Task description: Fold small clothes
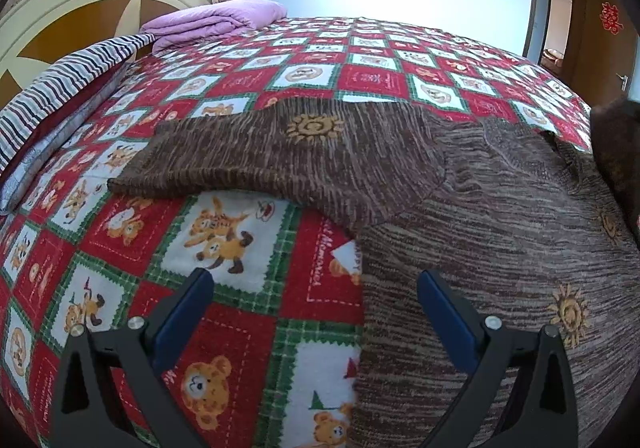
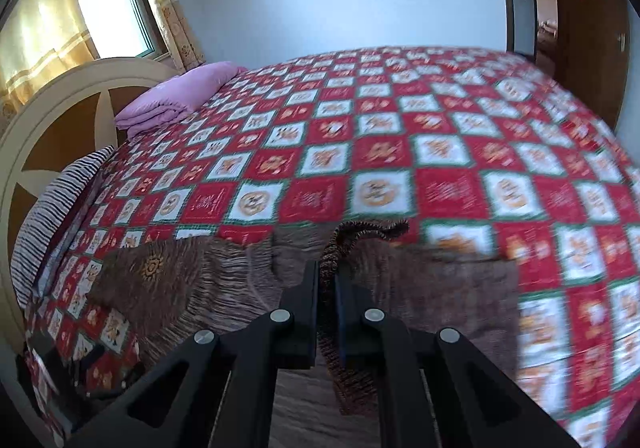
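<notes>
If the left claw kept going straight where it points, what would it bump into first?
Probably the bear-patterned bedspread, right beside the brown sweater. The open left claw straddles the sweater's edge, so its right-hand tip might brush the knit first; depth is hard to judge.

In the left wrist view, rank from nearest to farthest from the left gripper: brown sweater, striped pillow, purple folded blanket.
From the left gripper:
1. Brown sweater, right beside the right finger.
2. Striped pillow, far left.
3. Purple folded blanket, by the headboard.
</notes>
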Tool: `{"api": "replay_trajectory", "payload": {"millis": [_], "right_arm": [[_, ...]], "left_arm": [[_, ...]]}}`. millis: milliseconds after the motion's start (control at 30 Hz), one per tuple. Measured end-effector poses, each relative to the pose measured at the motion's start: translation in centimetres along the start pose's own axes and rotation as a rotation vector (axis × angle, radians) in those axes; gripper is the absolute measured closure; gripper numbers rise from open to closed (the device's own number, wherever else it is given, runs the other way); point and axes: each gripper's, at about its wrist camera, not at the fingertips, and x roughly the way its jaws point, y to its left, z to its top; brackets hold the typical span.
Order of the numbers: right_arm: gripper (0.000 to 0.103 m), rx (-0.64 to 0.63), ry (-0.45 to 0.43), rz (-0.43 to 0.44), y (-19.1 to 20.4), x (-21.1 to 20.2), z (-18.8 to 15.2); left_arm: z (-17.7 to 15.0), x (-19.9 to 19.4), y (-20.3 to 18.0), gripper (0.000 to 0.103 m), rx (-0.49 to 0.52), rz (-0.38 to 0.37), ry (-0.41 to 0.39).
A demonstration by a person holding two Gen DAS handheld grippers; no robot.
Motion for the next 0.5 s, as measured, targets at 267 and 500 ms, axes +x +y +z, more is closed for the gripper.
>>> {"api": "replay_trajectory", "payload": {"millis": [267,500], "right_arm": [[0.031,0.047,0.163,0.132,1.2,6.1,-5.6],[0.031,-0.037,0.011,-0.055,-4.4,-1.9,-6.6]], "left_arm": [[-0.3,0.7,0.5,0.000,-0.023,-0.012,0.037],[-0.5,1.2,0.1,0.000,-0.002,-0.059,0.079]]}}
